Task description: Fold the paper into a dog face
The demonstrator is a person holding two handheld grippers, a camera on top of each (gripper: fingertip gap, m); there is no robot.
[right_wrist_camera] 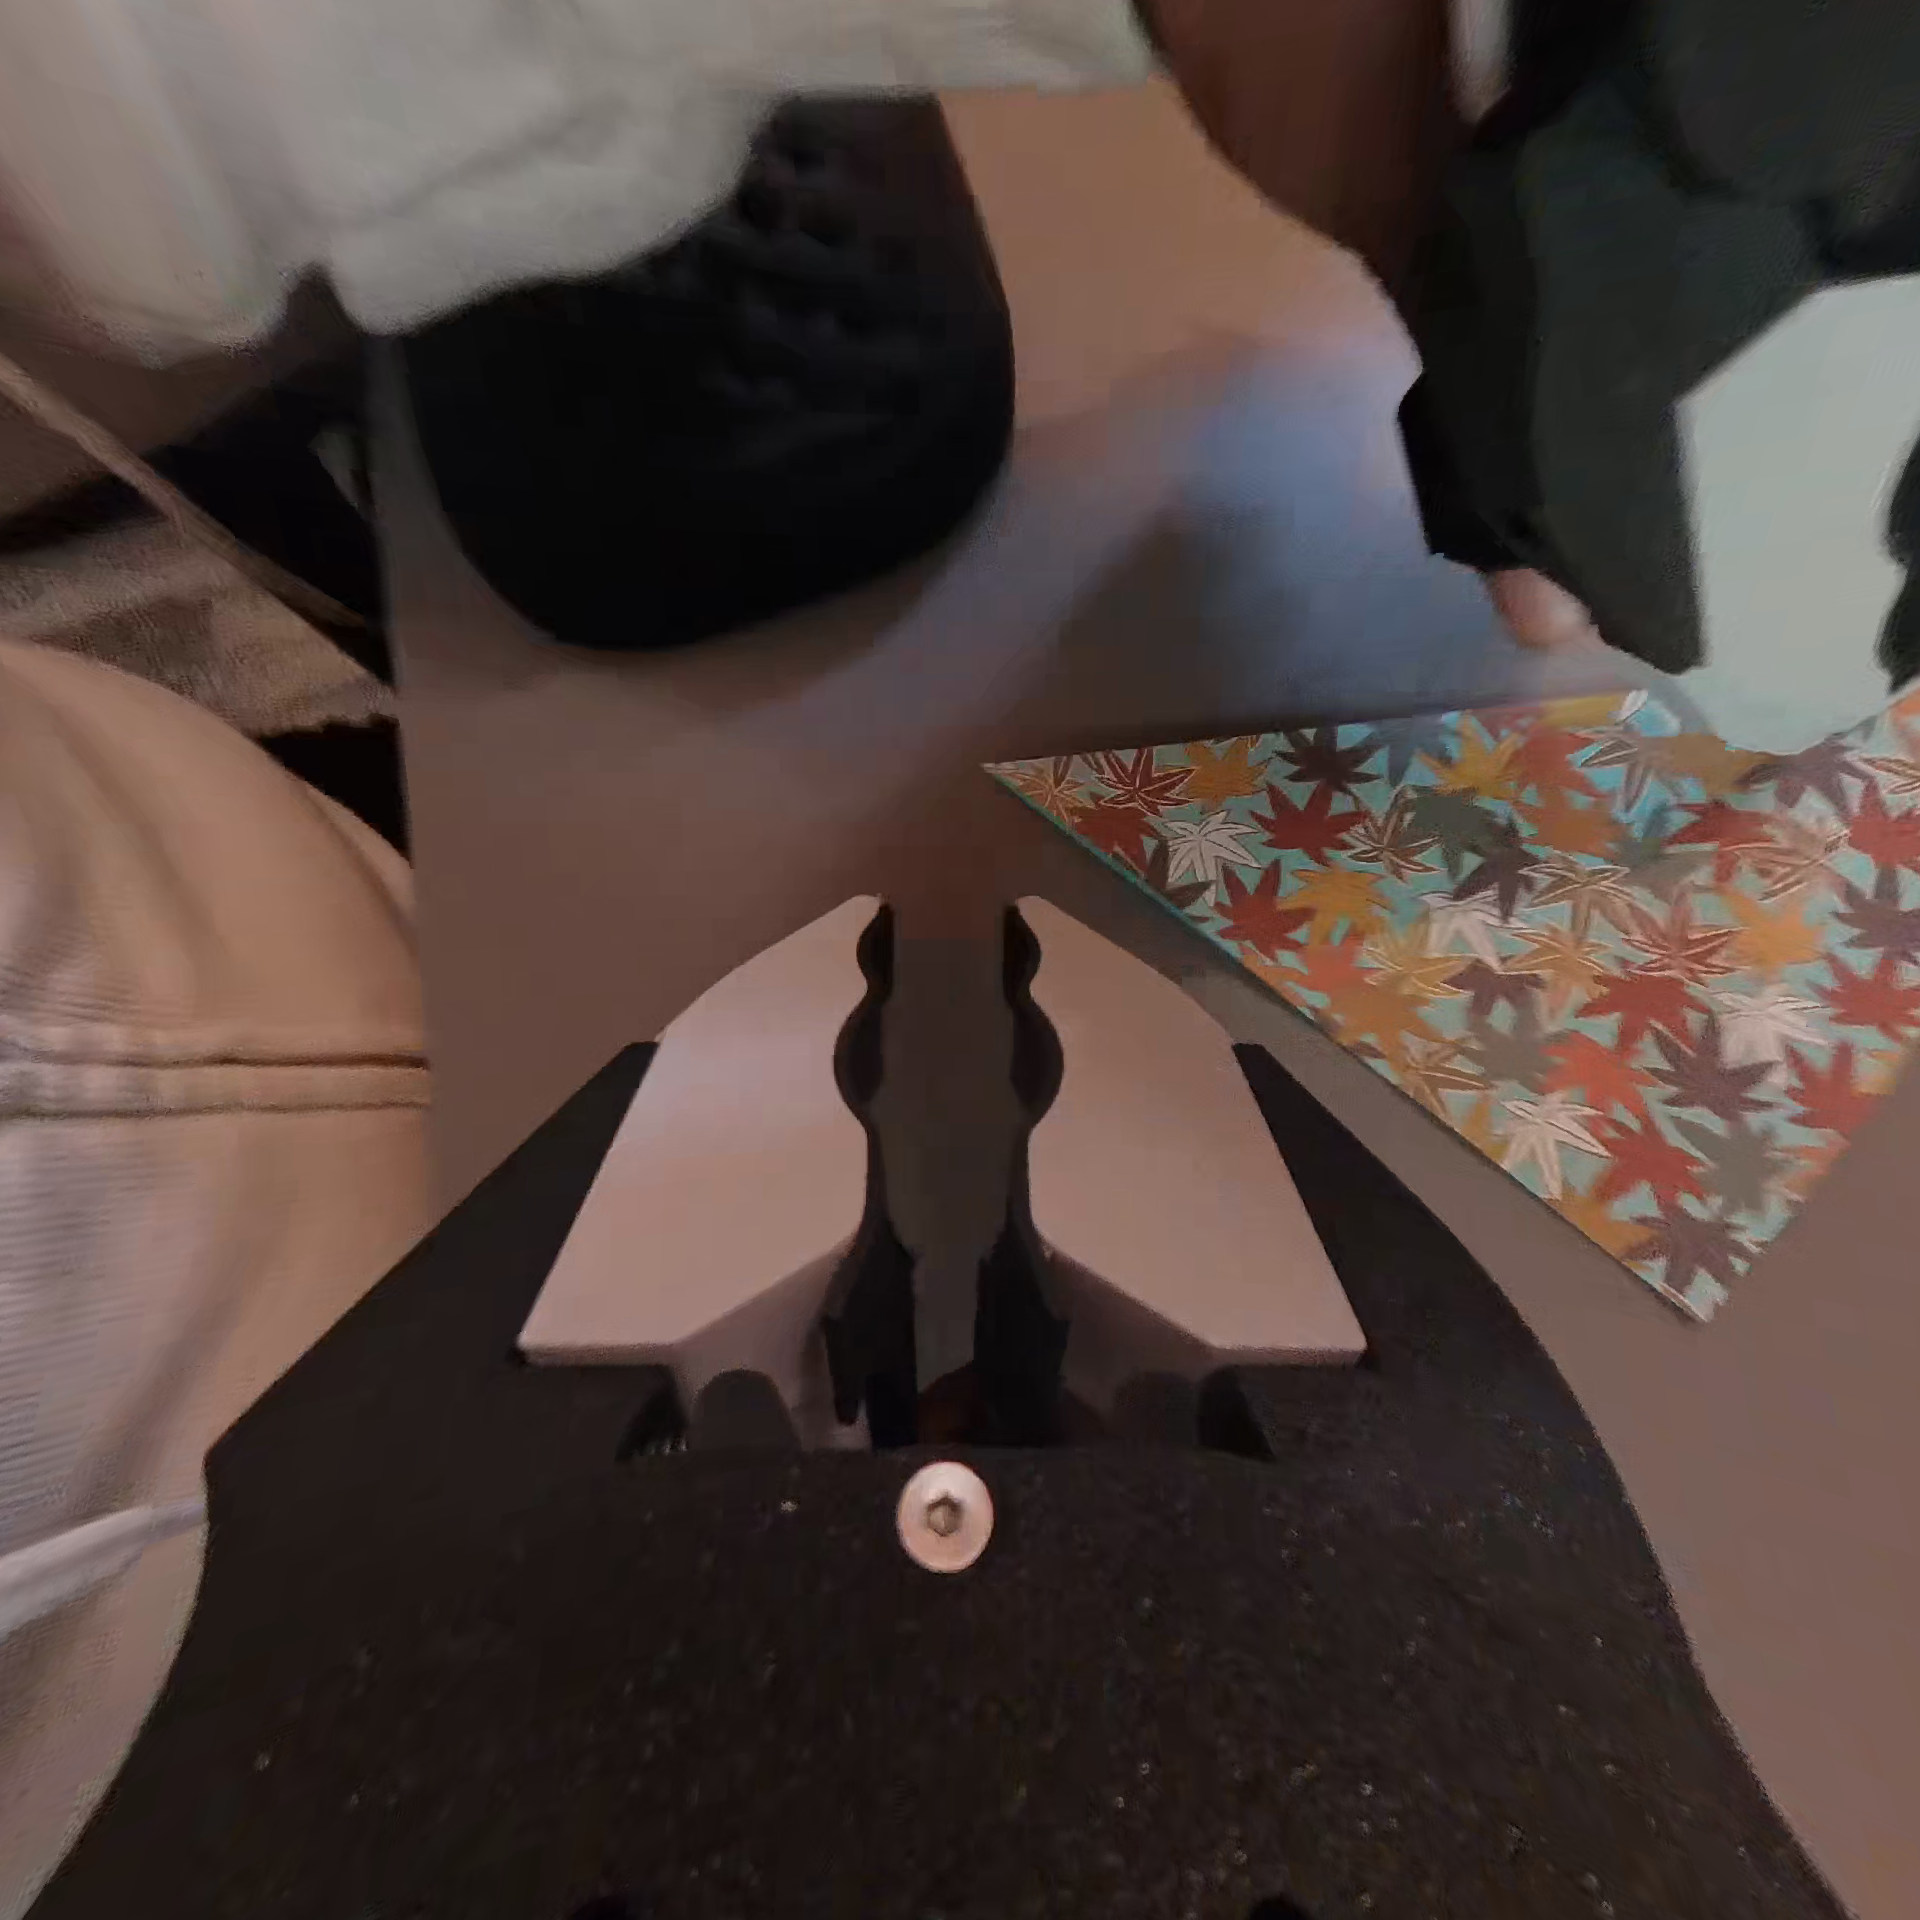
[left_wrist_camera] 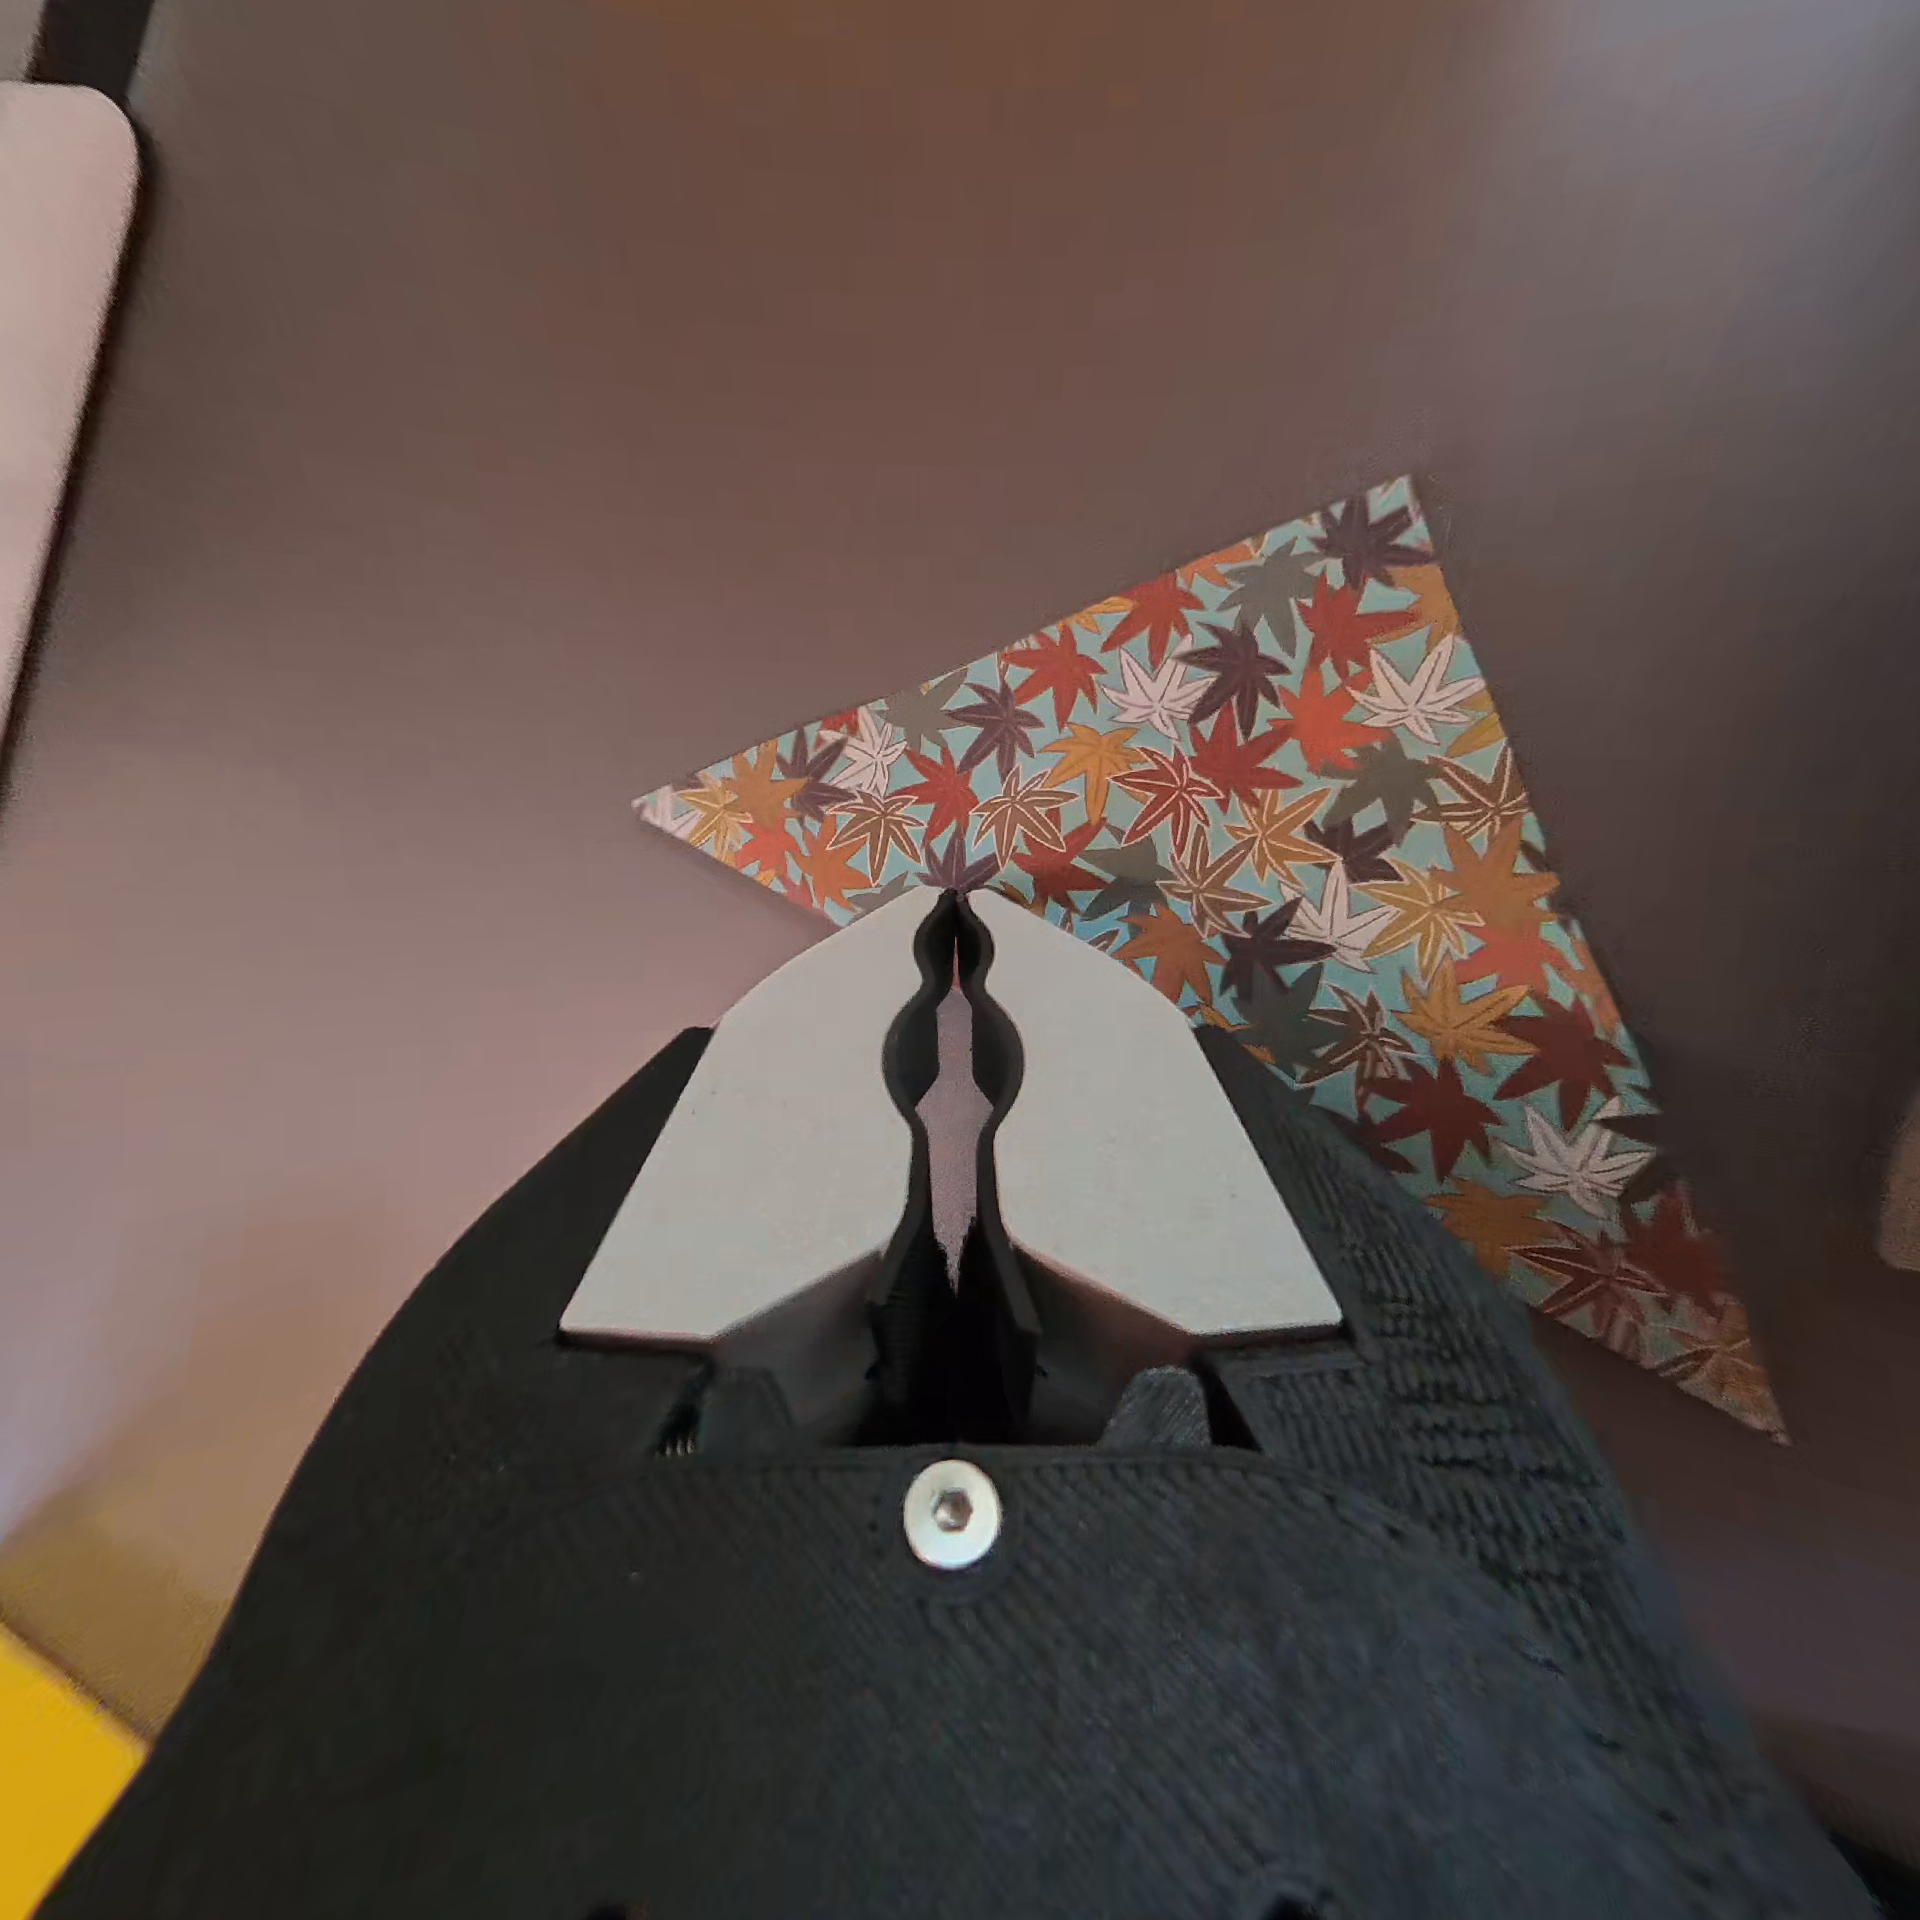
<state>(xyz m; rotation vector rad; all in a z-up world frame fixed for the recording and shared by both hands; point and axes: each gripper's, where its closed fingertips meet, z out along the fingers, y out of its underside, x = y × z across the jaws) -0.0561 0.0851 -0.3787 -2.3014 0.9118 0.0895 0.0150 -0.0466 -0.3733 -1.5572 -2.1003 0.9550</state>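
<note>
The paper (left_wrist_camera: pixel 1299 831) is a folded triangle printed with autumn leaves on teal, and it lies on the brown table. My left gripper (left_wrist_camera: pixel 954 906) has its jaws pressed together at the paper's near long edge and pinches it there. In the right wrist view the paper (right_wrist_camera: pixel 1507 956) lies to the right, its near edge slightly raised over a shadow. The dark left gripper (right_wrist_camera: pixel 1558 436) meets it at the far right. My right gripper (right_wrist_camera: pixel 948 920) has a narrow gap between its fingers, holds nothing, and hovers over bare table left of the paper.
A pale flat object (left_wrist_camera: pixel 62 364) lies at the table's left edge and something yellow (left_wrist_camera: pixel 52 1766) shows at the lower left. In the right wrist view the table edge (right_wrist_camera: pixel 400 831) runs down the left, with a person's beige trousers (right_wrist_camera: pixel 156 1039) and a black object (right_wrist_camera: pixel 707 416) beyond. The gap from one gripper's tips to the other's is roughly 15 cm. The pale flat object (left_wrist_camera: pixel 62 364) lies some 30 cm from my left tips, 45 cm from my right tips.
</note>
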